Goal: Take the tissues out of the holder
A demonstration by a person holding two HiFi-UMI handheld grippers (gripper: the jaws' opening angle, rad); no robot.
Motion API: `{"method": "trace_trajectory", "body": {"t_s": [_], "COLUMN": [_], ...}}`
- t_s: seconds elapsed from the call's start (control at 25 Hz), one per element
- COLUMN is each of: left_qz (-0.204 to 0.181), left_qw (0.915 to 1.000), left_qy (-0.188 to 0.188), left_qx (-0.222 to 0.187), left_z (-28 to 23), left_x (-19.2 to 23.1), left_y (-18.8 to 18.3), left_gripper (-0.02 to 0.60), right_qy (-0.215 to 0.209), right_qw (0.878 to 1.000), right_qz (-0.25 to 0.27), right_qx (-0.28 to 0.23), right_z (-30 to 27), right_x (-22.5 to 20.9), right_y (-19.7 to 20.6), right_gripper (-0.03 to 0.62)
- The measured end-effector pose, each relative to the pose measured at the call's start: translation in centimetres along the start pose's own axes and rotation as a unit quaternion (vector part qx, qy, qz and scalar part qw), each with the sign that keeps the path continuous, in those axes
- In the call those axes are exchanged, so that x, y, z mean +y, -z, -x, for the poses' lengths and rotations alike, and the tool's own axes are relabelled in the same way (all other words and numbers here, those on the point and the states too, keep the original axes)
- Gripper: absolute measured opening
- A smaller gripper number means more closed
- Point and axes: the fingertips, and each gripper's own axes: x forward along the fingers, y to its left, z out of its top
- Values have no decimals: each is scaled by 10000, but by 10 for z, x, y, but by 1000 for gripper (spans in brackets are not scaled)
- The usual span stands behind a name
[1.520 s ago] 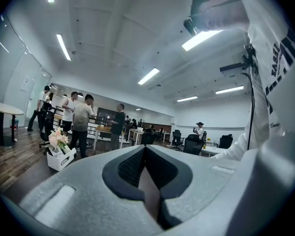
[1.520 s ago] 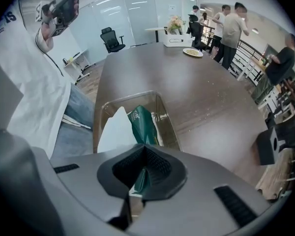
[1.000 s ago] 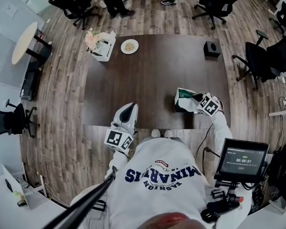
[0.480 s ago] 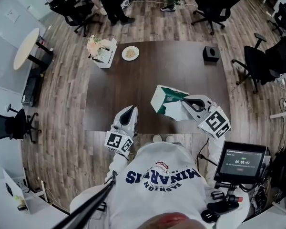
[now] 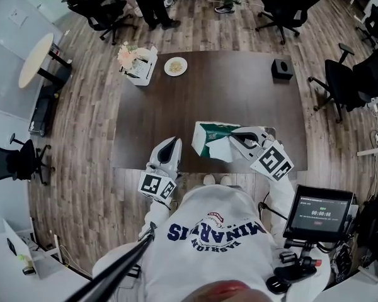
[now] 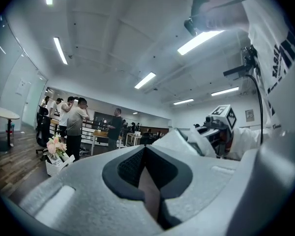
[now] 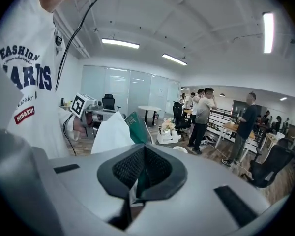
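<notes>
Your right tongs (image 5: 235, 138) clamp the tissues (image 5: 209, 141) above the near edge of the desk (image 5: 239, 99). Your left tongs (image 5: 168, 145) are closed, empty. Holder (image 5: 281, 67), plate (image 5: 175, 66) and flowers (image 5: 131, 56) line the far edge.

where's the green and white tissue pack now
Head view, right of centre: the green and white tissue pack hangs over the near edge of the dark brown table, pinched in the right gripper, right of the left gripper.

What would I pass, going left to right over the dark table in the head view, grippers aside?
White basket of pink flowers → round white plate → green-and-white tissue pack → black cube-shaped box.
</notes>
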Motion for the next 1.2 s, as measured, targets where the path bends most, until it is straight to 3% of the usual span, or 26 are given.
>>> {"method": "trace_trajectory", "body": {"t_s": [0.32,0.64,0.88,1.2], "left_qz": [42,85,100,97], "left_qw": [9997,9989,9986,9979], "left_qy": [-245,-445,-499,-610], "left_qx": [51,113,140,193], "left_z": [11,34,40,50], "left_x": [9,32,33,29], "left_y": [6,17,16,15], "left_gripper": [5,5,5,5], "right_qy": [-400,-675,-805,-980], "right_qw": [9977,9907,9845,9693], "right_qz": [-97,169,91,484], "right_qx": [547,1173,1558,2204], "right_z": [-76,-154,-187,-210], "right_x": [9,26,29,34], "right_y": [93,181,227,262], "right_gripper": [5,5,5,5]}}
